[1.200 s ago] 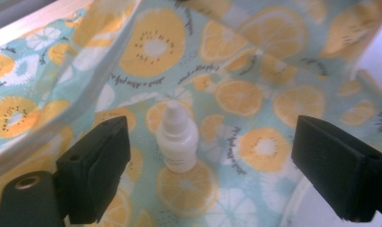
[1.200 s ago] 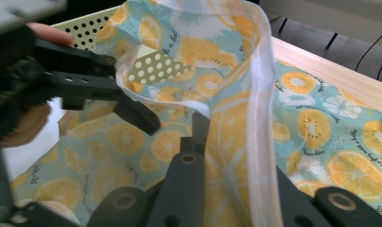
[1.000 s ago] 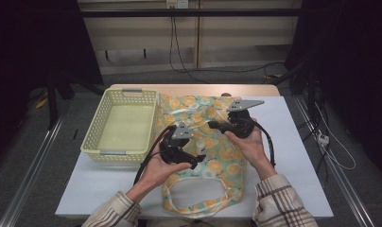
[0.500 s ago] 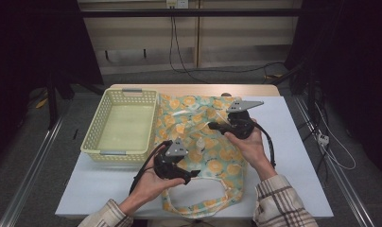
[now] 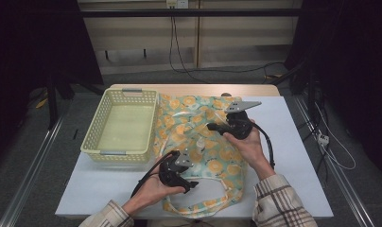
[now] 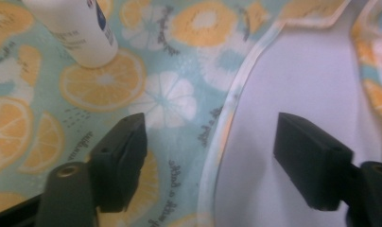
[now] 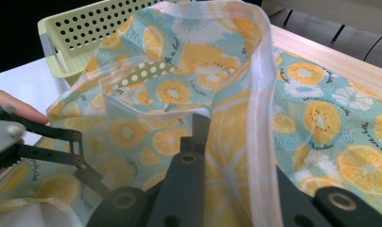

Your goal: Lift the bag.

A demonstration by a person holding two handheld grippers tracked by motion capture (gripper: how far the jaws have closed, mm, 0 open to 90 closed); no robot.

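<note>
Citrus-print bag [image 5: 198, 137]: flat on the table, just beside the yellow basket [image 5: 123, 125]. Right gripper [image 5: 212, 126] pinching its fabric. Left gripper [image 5: 193, 184], jaws just closing, astride its handle trim, untouching.

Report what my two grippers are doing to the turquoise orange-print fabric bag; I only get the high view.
Observer: The right gripper is shut on the white trim of the turquoise orange-print fabric bag, holding that edge raised.
Operator: Check the left jaws now.
Observer: The left gripper is open. Its jaws have just been closing, with the bag's trim lying between them, not pinched.
Operator: Name anything close to them.
Observer: A white plastic bottle with blue print sits on the fabric just beyond one jaw.
</note>
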